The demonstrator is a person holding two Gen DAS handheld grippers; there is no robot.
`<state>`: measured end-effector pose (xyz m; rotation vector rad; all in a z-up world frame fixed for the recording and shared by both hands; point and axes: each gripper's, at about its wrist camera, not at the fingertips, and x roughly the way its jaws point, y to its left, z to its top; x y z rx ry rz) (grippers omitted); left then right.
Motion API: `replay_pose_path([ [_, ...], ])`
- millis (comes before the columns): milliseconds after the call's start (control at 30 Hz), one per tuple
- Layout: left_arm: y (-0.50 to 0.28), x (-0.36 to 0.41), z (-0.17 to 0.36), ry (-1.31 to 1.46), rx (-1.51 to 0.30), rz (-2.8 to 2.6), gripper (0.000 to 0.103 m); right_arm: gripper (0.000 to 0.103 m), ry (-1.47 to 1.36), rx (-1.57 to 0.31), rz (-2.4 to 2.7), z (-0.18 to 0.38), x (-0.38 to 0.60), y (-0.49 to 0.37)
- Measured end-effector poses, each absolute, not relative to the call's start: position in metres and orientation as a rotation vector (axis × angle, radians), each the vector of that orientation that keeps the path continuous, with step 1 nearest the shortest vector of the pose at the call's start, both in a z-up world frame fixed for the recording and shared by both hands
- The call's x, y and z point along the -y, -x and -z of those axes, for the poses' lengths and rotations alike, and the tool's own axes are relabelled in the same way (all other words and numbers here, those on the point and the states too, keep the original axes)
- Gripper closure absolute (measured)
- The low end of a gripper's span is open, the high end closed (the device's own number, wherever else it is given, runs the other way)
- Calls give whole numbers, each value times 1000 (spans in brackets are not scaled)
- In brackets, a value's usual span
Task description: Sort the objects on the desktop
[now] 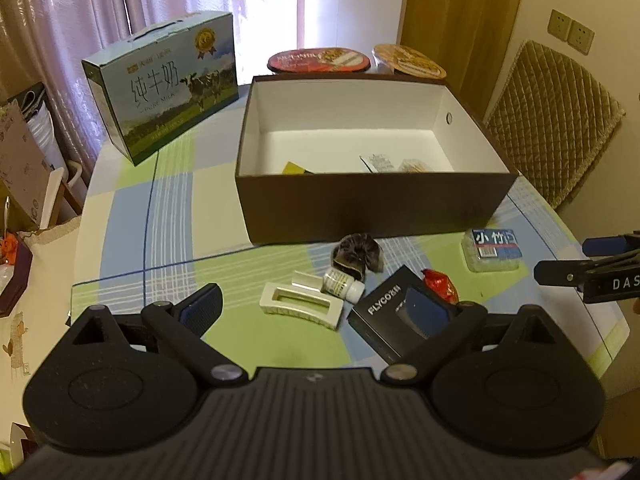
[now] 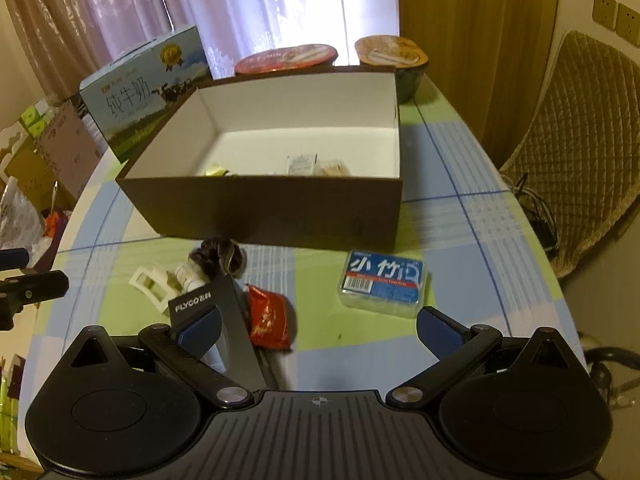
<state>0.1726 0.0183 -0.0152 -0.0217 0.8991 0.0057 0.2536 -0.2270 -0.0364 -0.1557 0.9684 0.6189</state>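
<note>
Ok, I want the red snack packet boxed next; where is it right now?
The red snack packet lies on the tablecloth in front of the brown box, touching the black FLYCO box on its left, with the blue-labelled clear case to its right.

Counter [image 1: 168, 240] with rounded edge, covered in a blue, green and white checked cloth. Resting on it: open brown cardboard box with white interior [image 1: 360, 204]; upright blue-green milk carton [image 1: 168, 92] far left; two lidded instant-noodle bowls [image 1: 320, 60] behind the box. Near the front: white rectangular plastic clip [image 1: 300, 308], small white pill bottle [image 1: 344, 286], dark crumpled scrunchie [image 1: 358, 256], black FLYCO box [image 1: 384, 316], red snack packet [image 1: 440, 284], clear blue-labelled plastic case [image 1: 494, 250].
</note>
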Motion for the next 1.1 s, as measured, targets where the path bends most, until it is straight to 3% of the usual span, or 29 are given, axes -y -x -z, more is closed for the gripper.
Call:
replay_pose_path([
  [1100,-196,-34,75,25,-973,-36,6,2,170,-1022,-552,92,228,-291],
])
